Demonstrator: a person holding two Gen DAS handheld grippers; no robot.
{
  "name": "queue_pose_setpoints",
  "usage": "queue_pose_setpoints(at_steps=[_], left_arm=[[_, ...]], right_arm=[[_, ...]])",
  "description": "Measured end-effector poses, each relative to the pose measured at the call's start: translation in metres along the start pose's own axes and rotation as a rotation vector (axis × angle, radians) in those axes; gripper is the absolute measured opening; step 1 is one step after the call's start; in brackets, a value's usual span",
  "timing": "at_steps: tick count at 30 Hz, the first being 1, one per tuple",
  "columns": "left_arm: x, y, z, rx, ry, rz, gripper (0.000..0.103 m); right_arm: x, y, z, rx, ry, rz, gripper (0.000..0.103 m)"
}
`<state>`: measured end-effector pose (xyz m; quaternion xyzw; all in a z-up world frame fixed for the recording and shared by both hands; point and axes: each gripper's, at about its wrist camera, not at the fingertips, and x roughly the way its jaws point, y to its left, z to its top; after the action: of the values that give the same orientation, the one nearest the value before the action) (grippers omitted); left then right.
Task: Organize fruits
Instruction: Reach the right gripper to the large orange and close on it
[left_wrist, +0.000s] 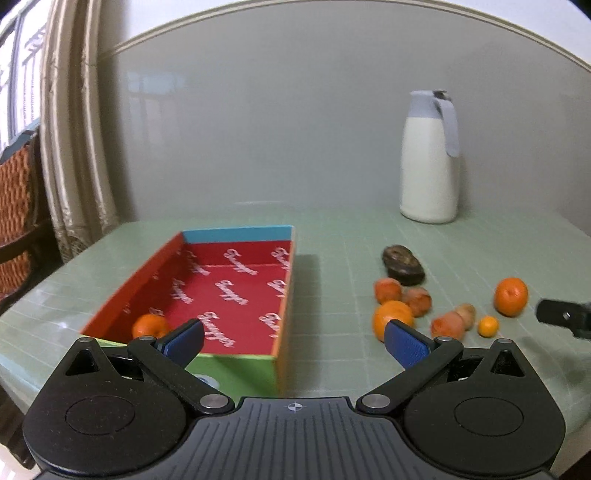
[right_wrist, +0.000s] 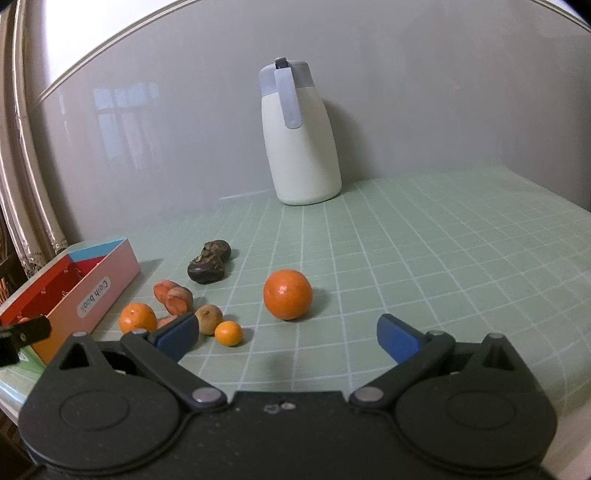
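Note:
A red-lined open box (left_wrist: 229, 291) lies on the green table, with one orange (left_wrist: 149, 326) in its near left corner. My left gripper (left_wrist: 293, 341) is open and empty, over the box's near right corner. Loose fruit lies right of the box: an orange (left_wrist: 391, 317), a big orange (left_wrist: 511, 296), a small kumquat (left_wrist: 488, 326), reddish fruits (left_wrist: 417, 301) and a dark wrinkled fruit (left_wrist: 403, 266). My right gripper (right_wrist: 286, 338) is open and empty, just short of the big orange (right_wrist: 287, 294). The kumquat (right_wrist: 228, 333) and a brown fruit (right_wrist: 208, 319) lie by its left finger.
A white jug with a grey lid (left_wrist: 430, 157) stands at the back by the wall; it also shows in the right wrist view (right_wrist: 301, 136). A curtain (left_wrist: 74, 129) and a chair (left_wrist: 16, 206) stand left of the table. The box's pink side (right_wrist: 94, 295) faces the right gripper.

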<state>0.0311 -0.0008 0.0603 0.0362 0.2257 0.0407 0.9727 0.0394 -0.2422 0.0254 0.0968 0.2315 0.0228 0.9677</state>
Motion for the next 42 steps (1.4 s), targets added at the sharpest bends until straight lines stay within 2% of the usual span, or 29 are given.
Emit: queue_pose_setpoints(at_steps=[8, 10, 12, 14, 17, 21, 26, 29, 35, 38, 42], left_arm=[[0.001, -0.003, -0.001, 0.002, 0.011, 0.004, 0.103], [0.002, -0.003, -0.002, 0.005, 0.012, 0.003, 0.103], [0.002, -0.004, -0.002, 0.008, 0.01, 0.005, 0.103], [0.001, -0.004, -0.002, 0.012, 0.007, 0.008, 0.103], [0.002, -0.003, -0.001, 0.012, 0.007, 0.011, 0.103], [0.003, -0.003, -0.001, 0.004, 0.015, 0.012, 0.103], [0.004, -0.006, -0.003, 0.013, 0.018, 0.006, 0.103], [0.005, -0.006, -0.003, 0.014, 0.02, 0.009, 0.103], [0.005, 0.0, -0.003, 0.002, 0.026, 0.021, 0.103], [0.006, 0.002, -0.004, -0.004, 0.027, 0.027, 0.103], [0.005, 0.007, -0.004, -0.013, 0.026, 0.033, 0.103]], right_arm=[[0.019, -0.004, 0.013, -0.019, 0.02, 0.003, 0.102], [0.026, -0.005, 0.015, -0.019, 0.034, 0.003, 0.098], [0.031, -0.003, 0.016, -0.038, 0.043, -0.004, 0.088], [0.036, -0.002, 0.018, -0.049, 0.052, -0.005, 0.083], [0.04, -0.003, 0.021, -0.034, 0.058, 0.009, 0.083], [0.045, -0.002, 0.024, -0.043, 0.068, 0.003, 0.077], [0.057, 0.0, 0.027, -0.047, 0.09, -0.005, 0.076], [0.067, 0.001, 0.027, -0.046, 0.112, -0.016, 0.071], [0.081, 0.003, 0.026, -0.046, 0.149, -0.029, 0.071], [0.087, 0.005, 0.025, -0.044, 0.164, -0.027, 0.059], [0.09, 0.009, 0.024, -0.065, 0.161, -0.035, 0.053]])
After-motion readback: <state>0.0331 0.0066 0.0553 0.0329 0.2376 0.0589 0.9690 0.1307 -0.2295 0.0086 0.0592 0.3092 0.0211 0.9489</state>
